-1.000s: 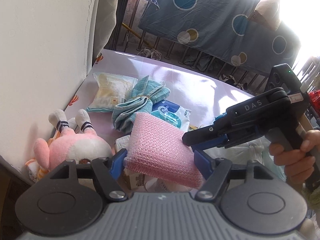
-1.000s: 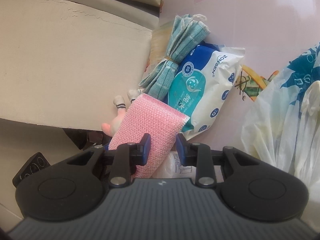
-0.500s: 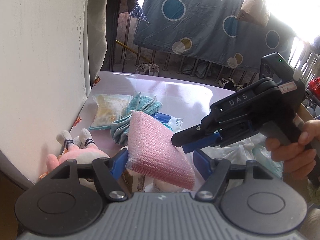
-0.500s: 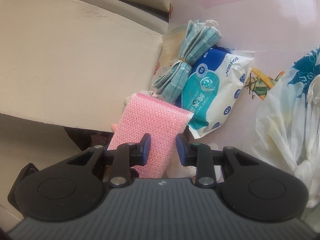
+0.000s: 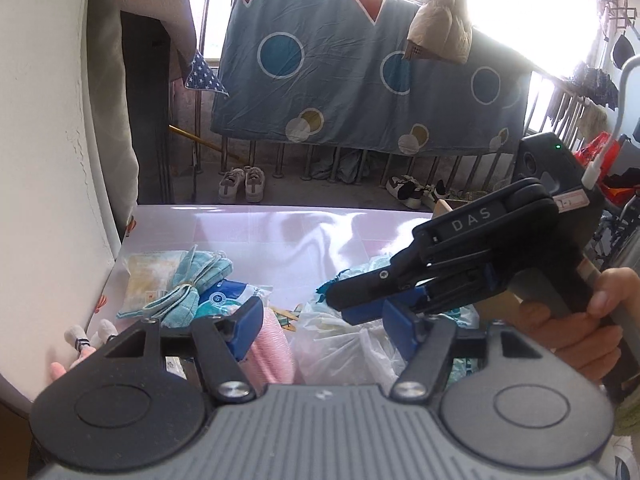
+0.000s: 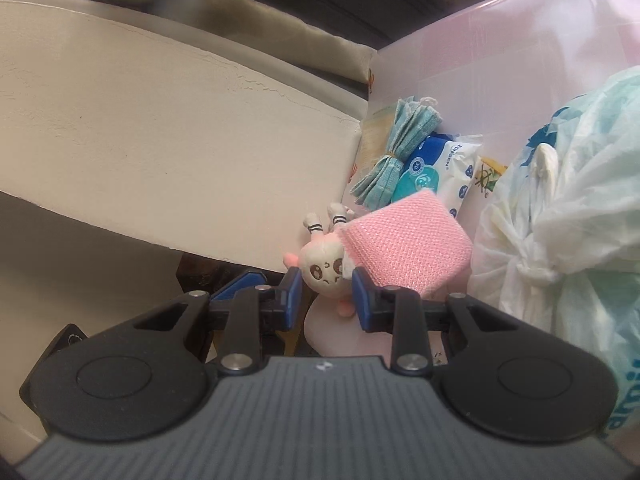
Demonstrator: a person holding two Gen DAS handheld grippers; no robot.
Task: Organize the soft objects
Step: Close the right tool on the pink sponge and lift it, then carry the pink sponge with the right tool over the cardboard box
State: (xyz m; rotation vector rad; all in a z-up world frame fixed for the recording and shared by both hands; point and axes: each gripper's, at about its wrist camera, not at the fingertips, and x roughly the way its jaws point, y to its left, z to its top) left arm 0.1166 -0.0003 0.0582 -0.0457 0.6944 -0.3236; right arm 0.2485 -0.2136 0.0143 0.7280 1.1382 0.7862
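A pink mesh sponge (image 6: 404,246) lies on the pile by the wall, partly over a pink plush bunny (image 6: 324,268); in the left wrist view the sponge (image 5: 270,350) shows just below the left finger. My left gripper (image 5: 324,330) is open and empty, raised above the pile. My right gripper (image 6: 322,298) is open and empty, its fingers either side of the bunny's face; it also shows in the left wrist view (image 5: 352,300). A bundled teal cloth (image 6: 394,160) and a blue wipes pack (image 6: 436,172) lie behind the sponge.
A pale wall (image 6: 160,140) borders the pink table (image 5: 280,236) on the left. White and teal plastic bags (image 6: 560,232) fill the right side. A yellowish packet (image 5: 148,280) lies by the wall. A hanging blue sheet (image 5: 360,80) and shoes are beyond the table.
My left gripper opened and let go of the pink sponge, which dropped onto the pile by the bunny. Both grippers lifted and pulled back; the right one opened wider.
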